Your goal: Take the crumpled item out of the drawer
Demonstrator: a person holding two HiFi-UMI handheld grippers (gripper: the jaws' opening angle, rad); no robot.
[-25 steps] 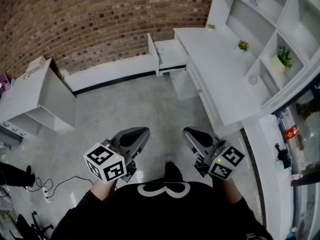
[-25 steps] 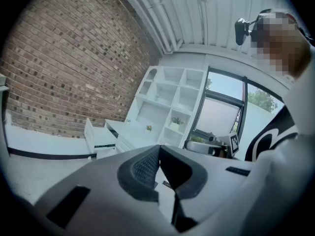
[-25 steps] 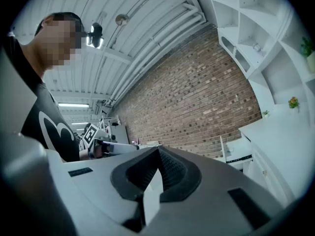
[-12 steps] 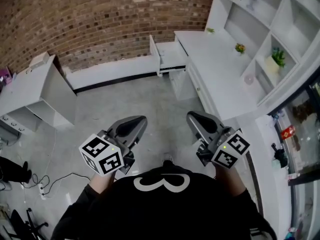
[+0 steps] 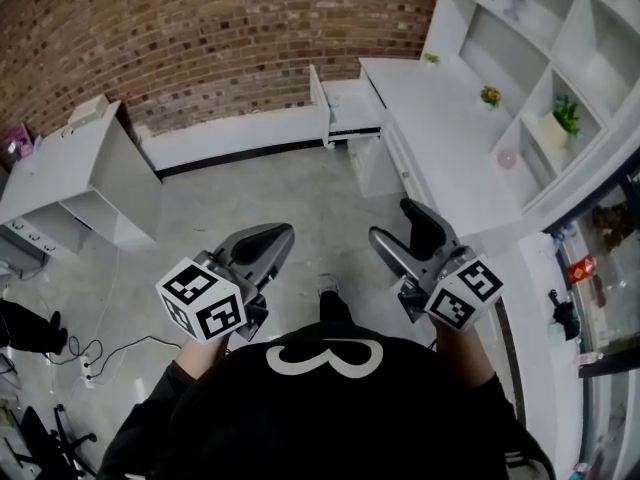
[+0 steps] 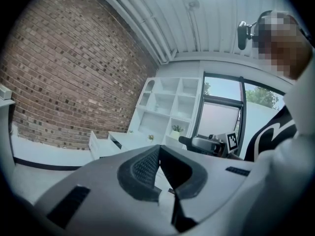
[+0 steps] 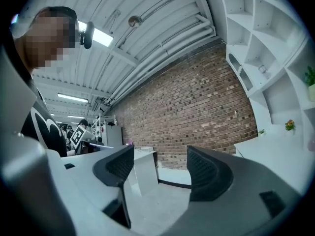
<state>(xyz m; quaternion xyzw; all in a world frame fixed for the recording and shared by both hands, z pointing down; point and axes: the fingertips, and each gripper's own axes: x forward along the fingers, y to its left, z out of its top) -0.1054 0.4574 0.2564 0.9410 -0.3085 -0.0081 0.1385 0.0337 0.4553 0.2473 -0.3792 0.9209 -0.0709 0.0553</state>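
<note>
An open white drawer juts from the left end of the desk, far ahead by the brick wall; it also shows small in the left gripper view as the drawer. I see no crumpled item; the drawer's inside is hidden from here. My left gripper is held low in front of the person, its jaws shut together with nothing between them. My right gripper is beside it, its jaws opening with only air between them. Both are far from the drawer.
A long white desk with a shelf unit holding small plants runs along the right. A white cabinet stands at the left. Cables lie on the grey floor between me and the drawer.
The right gripper's jaws, shut before, now stand apart. The left gripper stays shut. The view has shifted slightly and the drawer sits a little further right.
</note>
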